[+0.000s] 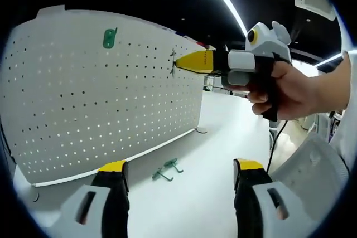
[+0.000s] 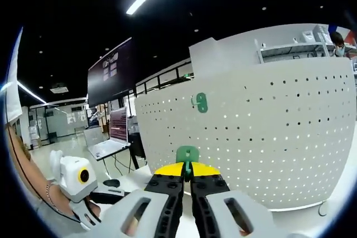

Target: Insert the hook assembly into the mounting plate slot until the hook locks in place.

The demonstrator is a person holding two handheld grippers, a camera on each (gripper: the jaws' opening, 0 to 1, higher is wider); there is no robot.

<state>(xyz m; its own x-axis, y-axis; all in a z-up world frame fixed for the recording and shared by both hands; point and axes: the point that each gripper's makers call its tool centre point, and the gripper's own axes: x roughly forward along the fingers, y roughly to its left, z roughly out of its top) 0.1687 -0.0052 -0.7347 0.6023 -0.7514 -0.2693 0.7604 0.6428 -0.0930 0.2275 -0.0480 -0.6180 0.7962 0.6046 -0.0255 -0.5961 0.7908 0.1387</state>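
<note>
A white pegboard stands upright on the table, with one green hook mounted near its top. My right gripper comes in from the right, its yellow jaws holding a small hook piece against the board's face. In the right gripper view, my right gripper is shut on a green hook assembly, facing the pegboard below the mounted hook. My left gripper is open, low over the table. Spare green hooks lie between it and the board.
A person's hand grips the right gripper's handle. The white table runs along the foot of the board. An open laptop and a dark wall screen stand to the left of the board.
</note>
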